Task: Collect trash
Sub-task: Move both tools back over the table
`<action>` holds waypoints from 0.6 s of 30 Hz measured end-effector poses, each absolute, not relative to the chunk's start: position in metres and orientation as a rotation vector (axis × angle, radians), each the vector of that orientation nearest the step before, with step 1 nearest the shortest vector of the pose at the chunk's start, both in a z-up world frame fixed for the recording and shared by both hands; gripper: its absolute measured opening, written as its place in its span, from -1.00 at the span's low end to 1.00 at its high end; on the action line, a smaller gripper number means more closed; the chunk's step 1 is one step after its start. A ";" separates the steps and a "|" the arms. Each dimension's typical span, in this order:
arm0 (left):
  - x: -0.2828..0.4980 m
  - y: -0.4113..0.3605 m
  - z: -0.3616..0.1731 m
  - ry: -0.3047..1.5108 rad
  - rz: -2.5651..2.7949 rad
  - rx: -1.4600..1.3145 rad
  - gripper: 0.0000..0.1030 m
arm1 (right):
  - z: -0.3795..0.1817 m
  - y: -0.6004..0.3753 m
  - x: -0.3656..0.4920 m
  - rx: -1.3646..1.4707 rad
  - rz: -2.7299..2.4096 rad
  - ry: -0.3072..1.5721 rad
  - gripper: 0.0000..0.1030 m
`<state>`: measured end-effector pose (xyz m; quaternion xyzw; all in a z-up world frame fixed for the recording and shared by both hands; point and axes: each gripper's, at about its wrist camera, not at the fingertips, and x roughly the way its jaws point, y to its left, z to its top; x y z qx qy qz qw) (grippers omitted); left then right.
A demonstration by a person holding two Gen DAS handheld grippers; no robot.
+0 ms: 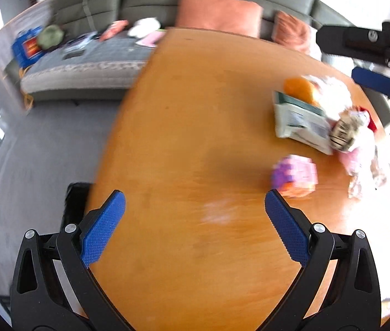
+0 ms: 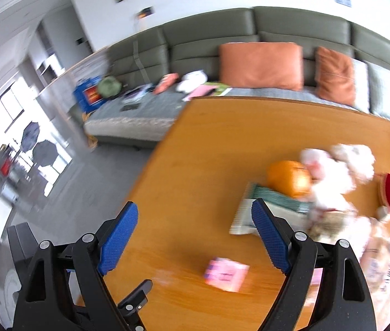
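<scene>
A grey-green sofa (image 2: 277,27) ran along the far wall, carrying two orange cushions (image 2: 261,64) and loose items on its seat, too blurred to name. In front of it stood a wooden table (image 1: 195,143), its near surface bare. The trash lay grouped toward the table's right side: a folded newspaper (image 1: 299,121) lay flat, with an orange rounded object (image 2: 288,178) just behind it and a heap of white crumpled material (image 2: 341,171) beside that. A crumpled printed wrapper (image 1: 344,132) touched the newspaper's right edge. A small pink and purple packet (image 1: 295,175) lay apart from the heap, nearer the front of the table. Both views were motion-blurred, so finer detail could not be read.

The left gripper (image 1: 195,209) was held above the bare tabletop, jaws spread wide with nothing between them. The right gripper (image 2: 195,220) likewise stood wide apart and empty, above the table with the pink packet (image 2: 226,274) below it.
</scene>
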<state>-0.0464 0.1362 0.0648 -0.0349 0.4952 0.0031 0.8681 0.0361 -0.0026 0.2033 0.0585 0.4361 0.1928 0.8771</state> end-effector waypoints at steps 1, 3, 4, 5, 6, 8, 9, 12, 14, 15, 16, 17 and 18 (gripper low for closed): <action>-0.043 0.126 0.063 1.041 -0.007 -0.062 0.90 | 0.202 -0.015 0.037 0.128 0.387 0.909 0.64; -0.036 0.104 0.060 1.049 -0.036 -0.042 0.90 | 0.199 -0.040 0.040 0.141 0.355 0.909 0.64; -0.031 0.093 0.058 1.053 -0.052 -0.032 0.90 | 0.198 -0.049 0.042 0.148 0.342 0.908 0.64; -0.028 0.085 0.057 1.058 -0.062 -0.024 0.90 | 0.197 -0.059 0.043 0.155 0.329 0.908 0.64; -0.025 0.077 0.055 1.062 -0.073 -0.015 0.90 | 0.196 -0.066 0.043 0.159 0.318 0.909 0.64; -0.022 0.063 0.051 1.071 -0.090 0.000 0.90 | 0.192 -0.085 0.046 0.167 0.290 0.912 0.64; -0.020 0.055 0.048 1.077 -0.103 0.008 0.90 | 0.190 -0.092 0.048 0.168 0.276 0.916 0.64; -0.015 0.038 0.040 1.085 -0.128 0.028 0.90 | 0.182 -0.110 0.056 0.174 0.233 0.940 0.64; -0.013 0.031 0.034 1.089 -0.132 0.044 0.87 | 0.175 -0.119 0.060 0.181 0.219 0.956 0.64; -0.011 0.028 0.032 1.090 -0.136 0.050 0.69 | 0.172 -0.124 0.063 0.186 0.213 0.966 0.64; -0.009 0.026 0.030 1.092 -0.143 0.053 0.36 | 0.170 -0.126 0.065 0.188 0.209 0.972 0.64; -0.006 0.024 0.027 1.103 -0.152 0.057 0.17 | 0.167 -0.127 0.066 0.190 0.208 0.981 0.64; -0.004 0.022 0.024 1.113 -0.150 0.066 -0.12 | 0.164 -0.129 0.069 0.196 0.212 0.989 0.64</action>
